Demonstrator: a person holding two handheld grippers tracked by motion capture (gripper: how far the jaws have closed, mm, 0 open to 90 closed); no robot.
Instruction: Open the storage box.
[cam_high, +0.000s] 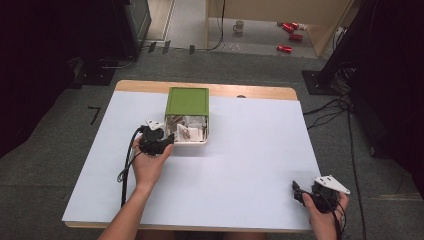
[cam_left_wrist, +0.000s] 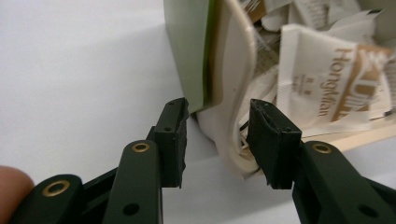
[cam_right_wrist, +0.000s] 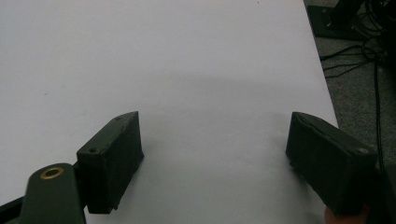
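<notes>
We see the left hand-held gripper (cam_left_wrist: 217, 140) at the near left corner of the box (cam_high: 187, 120), which sits on the white surface (cam_high: 240, 165) toward its far middle. Its jaws straddle the cream corner wall (cam_left_wrist: 236, 93), one outside by the green lid (cam_left_wrist: 189, 42), one inside among tea sachets (cam_left_wrist: 327, 79); they are not pressing yet. The right hand-held gripper (cam_right_wrist: 215, 158) is released, jaws wide, over bare surface at the near right edge.

One green-lidded box (cam_high: 187, 101), two hand-held grippers (cam_high: 156, 141) (cam_high: 320, 192), one table (cam_high: 240, 165)
</notes>
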